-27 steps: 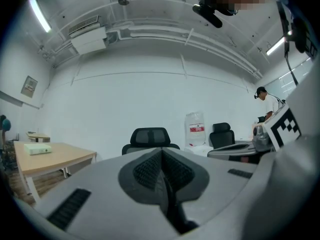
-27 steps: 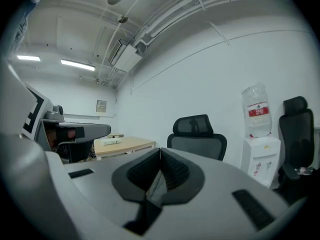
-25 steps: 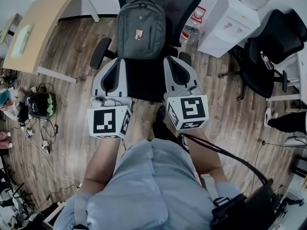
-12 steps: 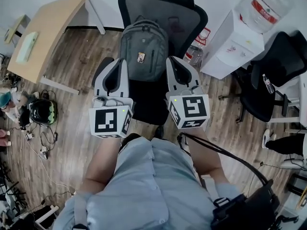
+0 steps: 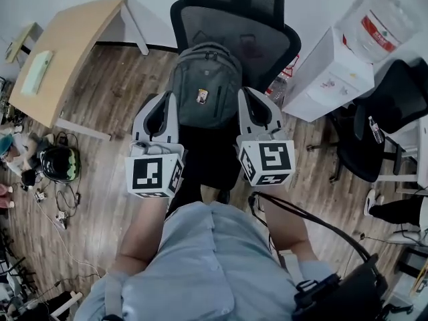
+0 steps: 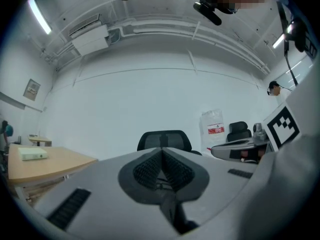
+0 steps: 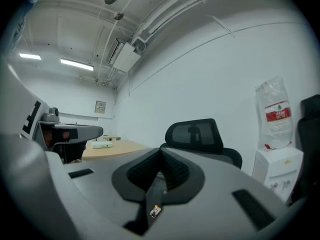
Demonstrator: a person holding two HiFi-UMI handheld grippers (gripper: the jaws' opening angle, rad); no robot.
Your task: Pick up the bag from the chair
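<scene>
- Left gripper and right gripper: two in all, each with its jaws pressed together and nothing clamped.
- One grey fabric backpack stands upright on the seat, leaning on the backrest, flanked by the two gripper tips.
- Judged soft and prone to slump, not fragile; its load is unknown. Best hold: the top carry loop, jaws opened first.
- One black mesh office chair carries it.
- One white water dispenser and one wooden desk stand to either side.
</scene>
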